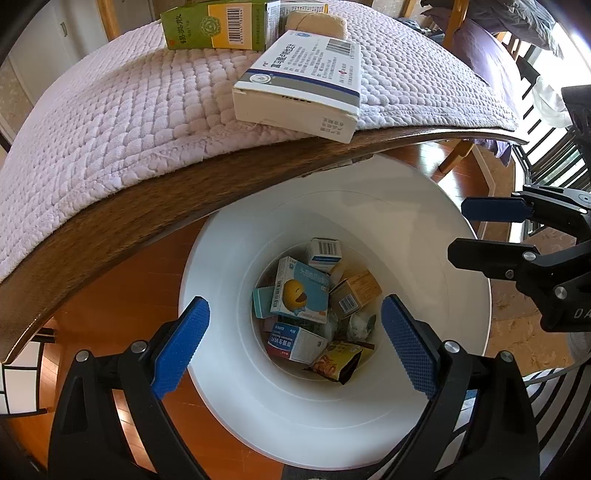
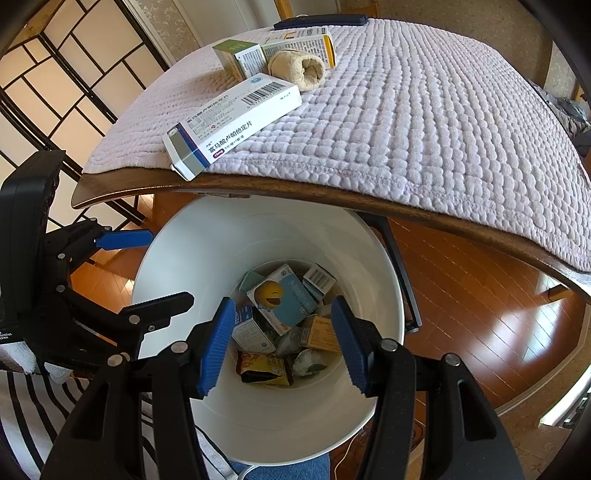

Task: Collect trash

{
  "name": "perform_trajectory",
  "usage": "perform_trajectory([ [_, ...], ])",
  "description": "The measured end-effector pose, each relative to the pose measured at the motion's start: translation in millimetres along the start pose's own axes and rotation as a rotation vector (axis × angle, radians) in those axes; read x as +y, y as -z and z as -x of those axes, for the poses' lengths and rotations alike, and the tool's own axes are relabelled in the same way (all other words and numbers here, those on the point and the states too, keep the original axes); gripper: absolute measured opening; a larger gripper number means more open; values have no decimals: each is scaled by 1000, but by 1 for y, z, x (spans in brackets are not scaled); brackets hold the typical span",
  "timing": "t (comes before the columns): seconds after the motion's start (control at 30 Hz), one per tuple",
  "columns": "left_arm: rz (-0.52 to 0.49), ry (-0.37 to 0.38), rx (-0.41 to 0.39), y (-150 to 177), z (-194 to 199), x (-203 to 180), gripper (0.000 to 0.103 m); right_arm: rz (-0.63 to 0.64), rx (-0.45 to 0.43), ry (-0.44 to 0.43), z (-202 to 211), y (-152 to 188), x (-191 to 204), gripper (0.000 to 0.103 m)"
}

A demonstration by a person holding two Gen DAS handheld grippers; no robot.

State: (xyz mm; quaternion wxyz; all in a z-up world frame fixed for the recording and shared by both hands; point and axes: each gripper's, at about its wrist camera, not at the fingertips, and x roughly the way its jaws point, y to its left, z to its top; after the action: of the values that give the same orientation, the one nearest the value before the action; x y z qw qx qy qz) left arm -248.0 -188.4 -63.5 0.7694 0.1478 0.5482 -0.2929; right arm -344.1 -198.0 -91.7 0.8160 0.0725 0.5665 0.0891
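Clearly, from the left wrist view, the left gripper hangs over the white bin with its jaws spread wide and nothing between them. The bin stands on the floor, tucked partly under the table edge, and already holds several small cartons. Up and beyond the bin, the white-and-blue medicine box lies on the quilted mat, one corner poking past the table edge right above the bin. Its long axis runs away from the bin toward the green box and a beige roll. The right gripper shows at the bin's right rim, empty.

From the right wrist view, the right gripper is likewise parted and empty above the bin. The medicine box sits up and left of the bin's far rim, slanting toward the green box; the left gripper seems the nearer one, though distortion makes this uncertain. Either hand must rise clear of the table edge first; the mat to the box's right is open, giving room.
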Motion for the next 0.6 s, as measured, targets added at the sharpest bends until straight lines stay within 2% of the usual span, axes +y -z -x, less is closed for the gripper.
perform_trajectory([
  [0.6, -1, -2, -4, 0, 4, 0, 95, 3, -11, 12, 12, 5, 6, 54],
])
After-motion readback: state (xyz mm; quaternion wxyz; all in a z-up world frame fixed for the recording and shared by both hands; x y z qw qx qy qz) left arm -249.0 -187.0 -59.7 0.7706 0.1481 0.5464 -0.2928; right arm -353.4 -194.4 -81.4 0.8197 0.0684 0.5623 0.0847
